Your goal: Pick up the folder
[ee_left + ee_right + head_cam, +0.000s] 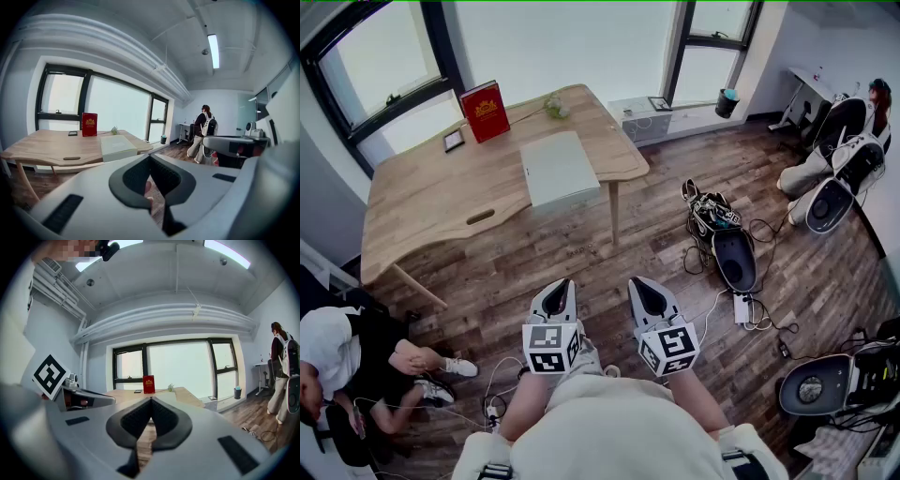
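Note:
A red folder [486, 111] with a gold emblem stands upright at the far side of the wooden table [431, 202], near the window. It also shows in the left gripper view [89, 124] and the right gripper view [148, 384]. A flat pale grey folder [557, 169] lies near the table's front edge [117, 146]. My left gripper [555, 287] [150, 158] and right gripper [643, 287] [151, 400] are side by side over the floor, well short of the table. Both are shut and hold nothing.
A person [356, 361] sits on the floor at lower left beside cables. Bags and a dark case [722, 234] lie on the floor right of the table. White machines [839, 169] stand at far right. Another person [204, 129] stands across the room.

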Demonstrator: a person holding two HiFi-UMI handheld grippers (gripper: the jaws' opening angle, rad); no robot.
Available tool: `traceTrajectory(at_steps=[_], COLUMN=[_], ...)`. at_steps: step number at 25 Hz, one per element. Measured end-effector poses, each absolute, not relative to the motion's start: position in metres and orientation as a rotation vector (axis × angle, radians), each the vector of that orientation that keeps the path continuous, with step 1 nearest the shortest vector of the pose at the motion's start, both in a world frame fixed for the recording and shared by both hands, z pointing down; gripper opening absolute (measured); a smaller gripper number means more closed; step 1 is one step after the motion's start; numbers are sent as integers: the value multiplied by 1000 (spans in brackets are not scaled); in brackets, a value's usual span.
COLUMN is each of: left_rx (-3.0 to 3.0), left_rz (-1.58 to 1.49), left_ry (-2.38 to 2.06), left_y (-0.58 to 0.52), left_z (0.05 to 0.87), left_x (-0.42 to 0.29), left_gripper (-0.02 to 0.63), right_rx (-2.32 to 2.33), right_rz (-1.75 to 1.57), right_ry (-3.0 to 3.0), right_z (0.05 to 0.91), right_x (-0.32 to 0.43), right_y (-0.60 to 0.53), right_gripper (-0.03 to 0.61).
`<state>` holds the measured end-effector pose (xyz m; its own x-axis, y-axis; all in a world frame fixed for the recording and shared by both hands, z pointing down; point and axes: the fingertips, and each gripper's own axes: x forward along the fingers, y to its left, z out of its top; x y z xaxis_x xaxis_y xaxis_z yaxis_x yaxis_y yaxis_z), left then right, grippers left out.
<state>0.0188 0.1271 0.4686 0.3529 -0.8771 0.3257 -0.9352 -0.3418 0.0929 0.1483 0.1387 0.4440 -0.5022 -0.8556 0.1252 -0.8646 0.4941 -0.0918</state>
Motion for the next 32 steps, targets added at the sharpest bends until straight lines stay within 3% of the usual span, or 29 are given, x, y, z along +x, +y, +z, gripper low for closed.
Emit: traceTrajectory(at_steps=[32], left_rx=[2252], left_rz=[287], left_ry=[-1659], left_y=[140], left_z=[481], left_x=[27], left_gripper=[20], right_rx=[1408], right_rz=[284], right_ry=[-2708], right_z=[455], right_x=[151], right_y=[145], right_gripper=[21])
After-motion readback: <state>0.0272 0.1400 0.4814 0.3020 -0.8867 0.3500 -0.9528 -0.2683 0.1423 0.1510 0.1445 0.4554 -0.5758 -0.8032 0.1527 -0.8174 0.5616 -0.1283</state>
